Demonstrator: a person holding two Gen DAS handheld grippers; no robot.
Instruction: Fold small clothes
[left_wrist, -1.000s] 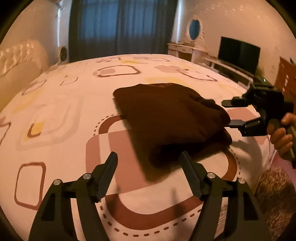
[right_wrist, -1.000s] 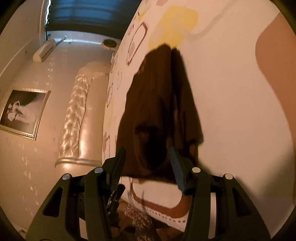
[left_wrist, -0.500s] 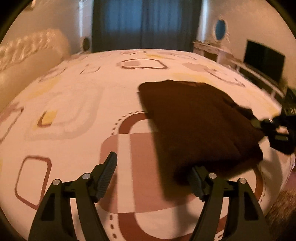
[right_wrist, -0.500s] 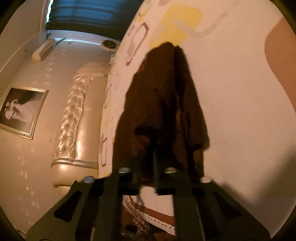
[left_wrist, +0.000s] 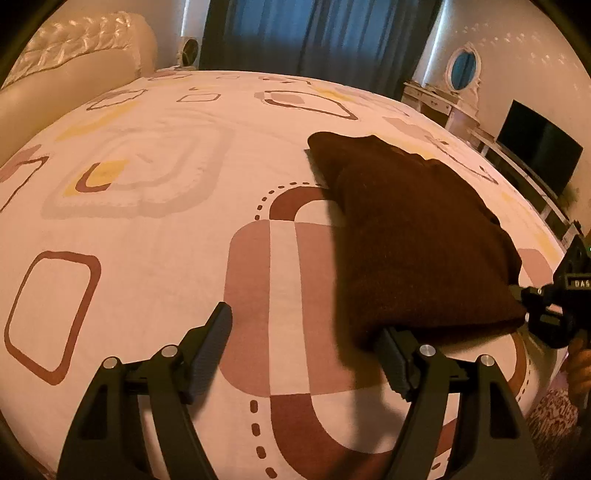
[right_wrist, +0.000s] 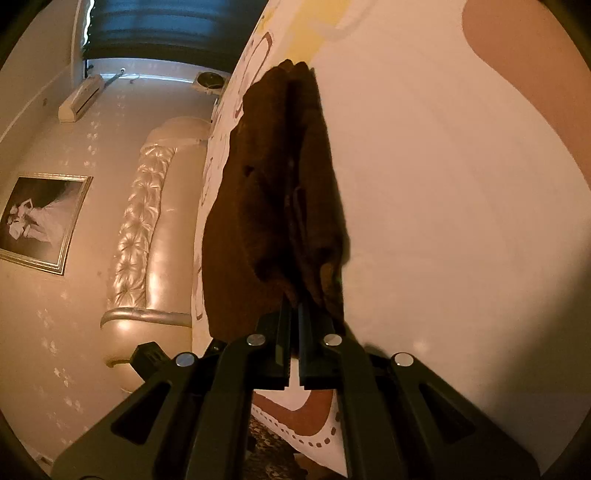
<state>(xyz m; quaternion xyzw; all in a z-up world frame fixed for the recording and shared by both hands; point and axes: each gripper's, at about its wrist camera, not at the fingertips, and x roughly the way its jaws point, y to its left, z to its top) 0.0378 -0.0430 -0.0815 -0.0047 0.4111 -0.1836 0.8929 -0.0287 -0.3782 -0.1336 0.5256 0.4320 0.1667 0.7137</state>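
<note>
**Step in hand (judged):** securing the near edge of the part-folded garment ahead of a further fold.

**Left claw** (left_wrist: 306, 354): released, jaws standing wide and widening a little. Its left finger (left_wrist: 212, 343) rests over bare bedsheet; its right finger (left_wrist: 397, 363) has its tip tucked at the near-left corner of the garment. Nothing is pinched between the two.

**Brown garment** (left_wrist: 417, 236): dark, knit-looking, already doubled into a thick rough rectangle. Lies on the right half of the bed, near its front edge, partly over a brown looped print.

**Right claw** (right_wrist: 293, 317): clenched on the near-right edge of the garment; cloth shows pinched at the tips in the right wrist view. In the left wrist view it sits at the garment's right corner, with part of a hand (left_wrist: 580, 363) behind it.

**Next move (judged):** the left claw needs its open jaws brought around the corner edge and closed, so both near corners can be lifted together and carried toward the far edge. Risk: layers slipping apart if only the top one is caught.

**Surface:** bed (left_wrist: 147, 229) with pale sheet printed in brown, pink and yellow rounded squares.

**Room, left to right:** tufted cream headboard (left_wrist: 77, 40); dark blue curtains (left_wrist: 314, 33); oval mirror (left_wrist: 463, 66) over a dresser; dark television (left_wrist: 537, 155). Right wrist view adds a framed picture (right_wrist: 40, 221) and a wall air-conditioner (right_wrist: 79, 98).
</note>
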